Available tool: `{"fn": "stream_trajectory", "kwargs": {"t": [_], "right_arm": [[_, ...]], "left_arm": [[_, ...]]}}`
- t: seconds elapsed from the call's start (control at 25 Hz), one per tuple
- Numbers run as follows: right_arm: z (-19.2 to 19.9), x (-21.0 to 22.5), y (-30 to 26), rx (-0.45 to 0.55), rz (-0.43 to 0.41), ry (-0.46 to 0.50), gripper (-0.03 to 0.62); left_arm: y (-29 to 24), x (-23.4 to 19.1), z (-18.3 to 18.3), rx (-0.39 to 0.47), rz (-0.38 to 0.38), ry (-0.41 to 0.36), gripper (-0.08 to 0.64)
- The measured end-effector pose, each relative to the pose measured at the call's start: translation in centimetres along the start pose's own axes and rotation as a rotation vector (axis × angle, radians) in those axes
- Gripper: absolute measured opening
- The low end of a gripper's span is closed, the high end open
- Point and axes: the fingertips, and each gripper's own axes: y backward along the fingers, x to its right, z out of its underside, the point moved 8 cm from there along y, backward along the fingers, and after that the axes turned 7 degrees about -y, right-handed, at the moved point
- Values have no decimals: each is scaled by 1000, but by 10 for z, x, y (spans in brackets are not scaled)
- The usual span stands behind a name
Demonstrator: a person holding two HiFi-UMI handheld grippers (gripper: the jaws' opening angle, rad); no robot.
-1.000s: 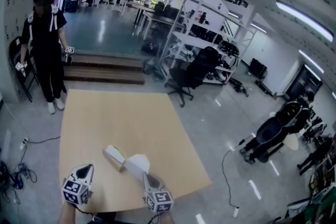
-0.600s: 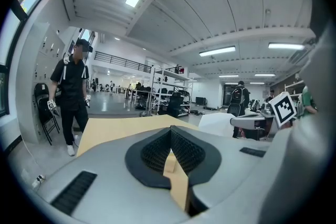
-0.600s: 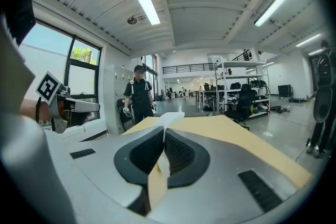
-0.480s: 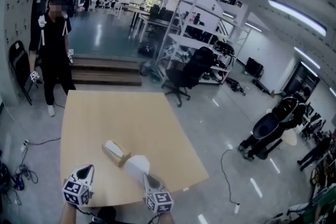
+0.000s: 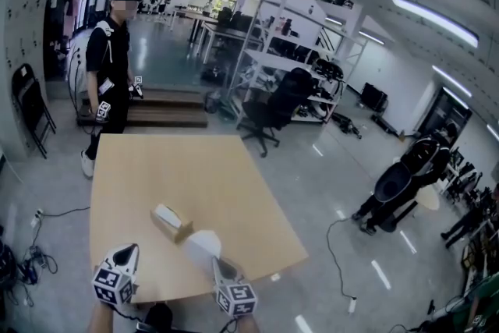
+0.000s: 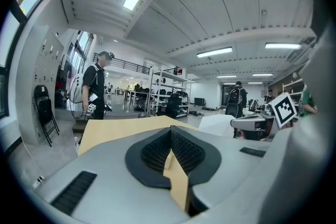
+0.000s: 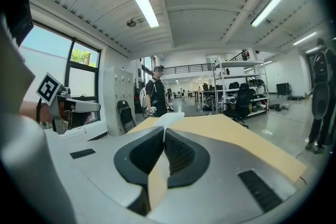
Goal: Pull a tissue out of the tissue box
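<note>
The left gripper and the right gripper share one build: smooth pale grey shells that taper to a point, and black ribbed pads set in a dark heart-shaped recess. Black slotted strips mark the top. Each carries a white cube printed with black square markers.

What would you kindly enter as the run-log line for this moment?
right gripper: shut on tissue | left gripper: shut, empty | tissue box: on table, just beyond tissue
</note>
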Motion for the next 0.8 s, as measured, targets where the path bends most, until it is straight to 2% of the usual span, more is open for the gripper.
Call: {"fn": "stream_trajectory", "kwargs": {"t": [0.8], "right_arm": [[5,-14,1,2,-4,10,5]], "left_arm": [[13,-6,-1,13,-3,-14,8]]}}
